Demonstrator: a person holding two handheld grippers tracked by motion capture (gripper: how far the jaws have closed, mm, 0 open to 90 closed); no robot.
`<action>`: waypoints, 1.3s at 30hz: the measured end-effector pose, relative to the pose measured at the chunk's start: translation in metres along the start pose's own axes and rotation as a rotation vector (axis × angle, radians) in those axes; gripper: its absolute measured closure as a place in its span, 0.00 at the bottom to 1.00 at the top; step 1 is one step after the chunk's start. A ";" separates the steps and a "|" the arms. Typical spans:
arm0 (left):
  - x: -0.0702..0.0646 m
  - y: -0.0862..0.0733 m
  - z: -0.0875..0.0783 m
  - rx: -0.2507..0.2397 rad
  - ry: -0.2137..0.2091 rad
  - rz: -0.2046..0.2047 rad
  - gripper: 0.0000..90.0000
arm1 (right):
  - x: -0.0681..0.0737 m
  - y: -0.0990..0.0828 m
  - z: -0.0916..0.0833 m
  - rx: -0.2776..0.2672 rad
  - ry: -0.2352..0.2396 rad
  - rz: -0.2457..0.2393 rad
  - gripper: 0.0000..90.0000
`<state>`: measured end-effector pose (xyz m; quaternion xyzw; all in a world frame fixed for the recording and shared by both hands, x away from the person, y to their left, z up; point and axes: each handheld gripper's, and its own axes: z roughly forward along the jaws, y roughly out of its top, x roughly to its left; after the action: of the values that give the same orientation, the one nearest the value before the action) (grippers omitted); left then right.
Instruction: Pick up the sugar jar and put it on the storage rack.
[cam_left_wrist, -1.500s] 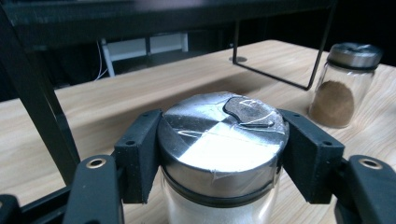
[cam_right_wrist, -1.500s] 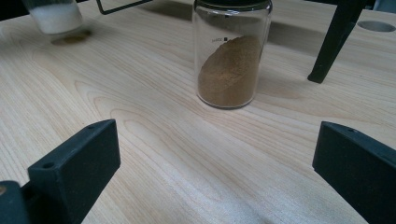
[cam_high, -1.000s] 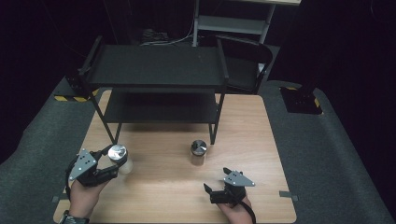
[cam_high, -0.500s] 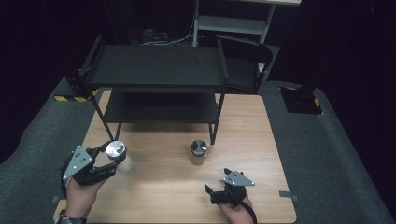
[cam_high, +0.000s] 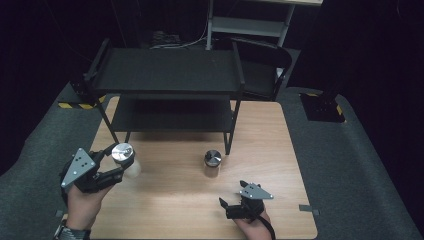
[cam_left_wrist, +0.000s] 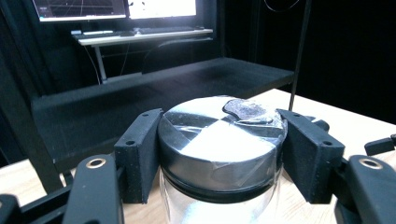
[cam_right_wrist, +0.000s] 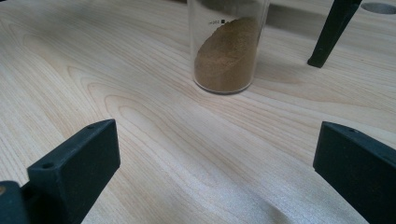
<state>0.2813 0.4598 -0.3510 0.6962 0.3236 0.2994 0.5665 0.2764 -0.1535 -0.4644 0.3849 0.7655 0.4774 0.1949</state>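
Observation:
My left gripper (cam_high: 118, 161) is shut on a clear glass jar with a silver lid (cam_high: 123, 153), held above the left side of the wooden table (cam_high: 270, 150). In the left gripper view both black pads press on the sides of the jar's lid (cam_left_wrist: 222, 140). A second jar (cam_high: 212, 163), holding brown powder under a metal lid, stands upright near the table's middle. My right gripper (cam_high: 226, 207) rests low near the front edge, open, with nothing between its jaws. In the right gripper view the brown-powder jar (cam_right_wrist: 226, 51) stands a little ahead of it.
A black two-tier shelf rack (cam_high: 170, 75) stands across the back half of the table; one of its legs (cam_high: 228, 142) is just behind the powder jar. Grey padding (cam_high: 350, 165) surrounds the table. A dark chair (cam_high: 265, 70) sits behind the rack.
My left gripper has risen with the silver-lidded jar, which is now lifted off the table. The right gripper and the powder jar have stayed where they were.

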 end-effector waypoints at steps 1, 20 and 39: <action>0.000 0.002 0.000 -0.001 0.000 0.004 0.39 | 0.000 0.000 0.000 -0.001 0.001 0.000 0.00; 0.006 0.043 0.001 -0.053 -0.007 0.000 0.39 | 0.000 -0.001 0.000 -0.004 0.003 -0.002 0.00; 0.009 0.092 0.014 -0.091 -0.025 0.027 0.39 | -0.001 -0.001 0.000 -0.003 0.007 -0.003 0.00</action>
<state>0.3083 0.4449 -0.2622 0.6777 0.2934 0.3126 0.5975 0.2764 -0.1545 -0.4649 0.3817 0.7660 0.4796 0.1938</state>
